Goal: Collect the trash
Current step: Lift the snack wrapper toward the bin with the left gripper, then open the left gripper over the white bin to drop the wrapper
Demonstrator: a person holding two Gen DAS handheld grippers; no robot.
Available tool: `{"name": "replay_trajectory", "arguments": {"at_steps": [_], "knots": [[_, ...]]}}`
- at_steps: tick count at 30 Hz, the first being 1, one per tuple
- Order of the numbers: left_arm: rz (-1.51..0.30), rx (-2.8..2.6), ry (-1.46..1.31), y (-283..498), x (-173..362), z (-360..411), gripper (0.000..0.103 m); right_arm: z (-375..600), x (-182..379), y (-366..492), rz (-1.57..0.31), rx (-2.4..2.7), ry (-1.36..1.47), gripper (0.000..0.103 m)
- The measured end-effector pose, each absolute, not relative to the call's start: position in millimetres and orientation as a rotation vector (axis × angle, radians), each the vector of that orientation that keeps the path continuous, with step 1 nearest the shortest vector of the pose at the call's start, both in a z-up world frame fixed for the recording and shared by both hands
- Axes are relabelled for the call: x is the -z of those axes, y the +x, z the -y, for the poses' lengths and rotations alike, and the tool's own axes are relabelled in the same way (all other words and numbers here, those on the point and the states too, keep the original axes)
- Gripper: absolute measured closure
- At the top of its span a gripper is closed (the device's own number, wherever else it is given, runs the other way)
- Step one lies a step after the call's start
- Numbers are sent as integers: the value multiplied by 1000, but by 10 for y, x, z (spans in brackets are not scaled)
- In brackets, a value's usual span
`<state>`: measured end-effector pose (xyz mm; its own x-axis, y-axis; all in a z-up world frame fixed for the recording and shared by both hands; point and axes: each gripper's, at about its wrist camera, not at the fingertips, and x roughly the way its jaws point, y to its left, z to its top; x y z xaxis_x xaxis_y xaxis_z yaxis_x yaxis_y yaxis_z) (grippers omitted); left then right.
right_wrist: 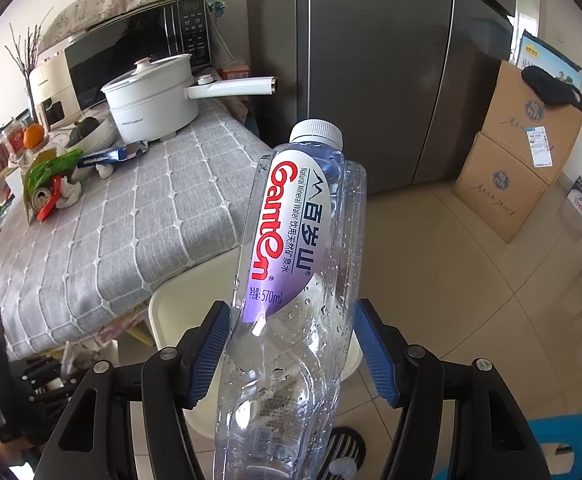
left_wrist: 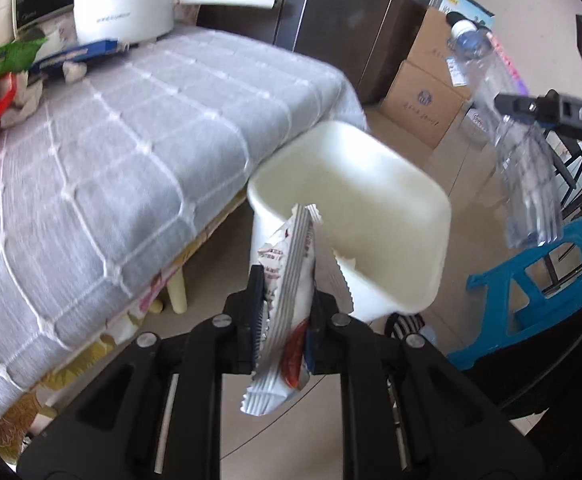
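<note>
With the left gripper clamping the snack wrapper and the right gripper gripping the water bottle, centre each over the white bin before its jaws let go.

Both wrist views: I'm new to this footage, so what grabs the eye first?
In the right view, a clear water bottle with a white cap fills the middle, clamped in the right gripper. In the left view, the left gripper pinches a crinkled snack wrapper above a white bin beside the grey-clothed table.
</note>
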<state>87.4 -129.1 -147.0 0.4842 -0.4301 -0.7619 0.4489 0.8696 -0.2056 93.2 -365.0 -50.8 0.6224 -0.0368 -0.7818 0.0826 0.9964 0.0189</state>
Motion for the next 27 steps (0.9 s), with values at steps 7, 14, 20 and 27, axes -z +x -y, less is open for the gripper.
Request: {"name": "replay_trajectory", "arguments": {"at_steps": [7, 14, 20, 27], "knots": [[-870, 585, 47, 1199, 1222, 1779, 83, 3804, 499, 936, -890, 118, 87, 38], [-880, 574, 97, 1402, 1332, 2074, 79, 3944, 528, 956, -899, 151, 119, 38], [-890, 542, 67, 1414, 1266, 1905, 22, 3937, 533, 1010, -903, 162, 120, 38], [-908, 455, 142, 1236, 1101, 1507, 9, 3786, 531, 1126, -893, 153, 108, 38]]}}
